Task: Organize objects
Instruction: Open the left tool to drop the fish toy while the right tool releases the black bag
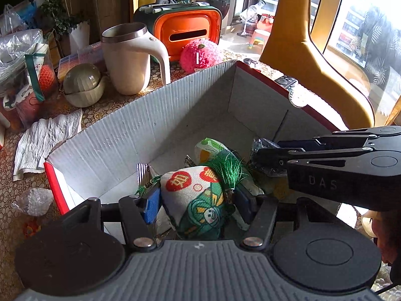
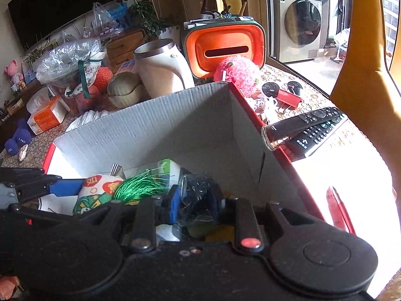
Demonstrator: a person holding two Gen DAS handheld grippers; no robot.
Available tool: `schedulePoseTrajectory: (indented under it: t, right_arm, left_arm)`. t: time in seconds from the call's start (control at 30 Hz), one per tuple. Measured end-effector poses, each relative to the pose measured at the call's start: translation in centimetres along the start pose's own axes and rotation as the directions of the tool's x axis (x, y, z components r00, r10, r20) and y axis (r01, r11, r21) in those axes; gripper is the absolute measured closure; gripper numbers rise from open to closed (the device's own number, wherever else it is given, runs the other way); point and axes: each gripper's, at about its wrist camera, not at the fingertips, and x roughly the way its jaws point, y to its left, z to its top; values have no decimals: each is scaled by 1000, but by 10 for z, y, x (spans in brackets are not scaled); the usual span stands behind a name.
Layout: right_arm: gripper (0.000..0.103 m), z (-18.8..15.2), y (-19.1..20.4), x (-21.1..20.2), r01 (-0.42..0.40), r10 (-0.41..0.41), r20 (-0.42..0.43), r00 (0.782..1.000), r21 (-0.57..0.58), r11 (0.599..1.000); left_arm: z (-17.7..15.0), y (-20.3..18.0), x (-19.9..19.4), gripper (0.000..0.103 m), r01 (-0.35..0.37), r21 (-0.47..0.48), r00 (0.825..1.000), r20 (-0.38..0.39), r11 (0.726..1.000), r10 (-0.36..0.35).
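From the left wrist view, the left gripper point(image 1: 198, 198) has its jaws half spread and pinching a stuffed pouch point(image 1: 198, 200) with green tassel threads; the blue pads point(image 1: 151, 204) press both its sides. The pouch hangs inside a cardboard box point(image 1: 120, 135), above other small things on the floor of the box. The right gripper point(image 1: 260, 161) reaches in from the right, clamped on a dark crinkled wrapper point(image 1: 263, 146). White corrugated walls rise left and behind; a mug point(image 1: 130, 57) stands beyond.

From the right wrist view, the right gripper's jaws stand narrow, squeezing the wrapper point(image 2: 198, 195) inside the box. The pouch point(image 2: 97, 193) sits just left. A remote point(image 2: 305, 123) rests across the red right rim.
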Motion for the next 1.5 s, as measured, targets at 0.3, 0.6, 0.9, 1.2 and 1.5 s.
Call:
schedulePoseTrajectory:
  t: [0.3,0.6,0.9,1.2,1.5]
  right_arm:
    - [79,1,5,1,11,-11,-3,1000,-6,1000]
    - [74,0,5,-1,12,-12,-10,1000,-1,1000]
    - [68,-3,9,-18,0,0,-1,1000,-4,1000]
    - [61,-6,19,-48,-12,12,34,999,-17,1000]
    - [56,-16,38,-79,-35,38,68,997,-45,998]
  left_arm:
    - [-4,3,17,41,-7,-22,997,-71,1000,5]
    - [-8,4,11,33,-13,-24,999,-53,1000,11]
    - [-10,5,-19,31,5,-28,1000,11,1000,-5]
    - [-17,9,-64,31,31,-13,996,84,999,-30]
    - [-31,22,-111,31,57,-15,988,145,998,-54]
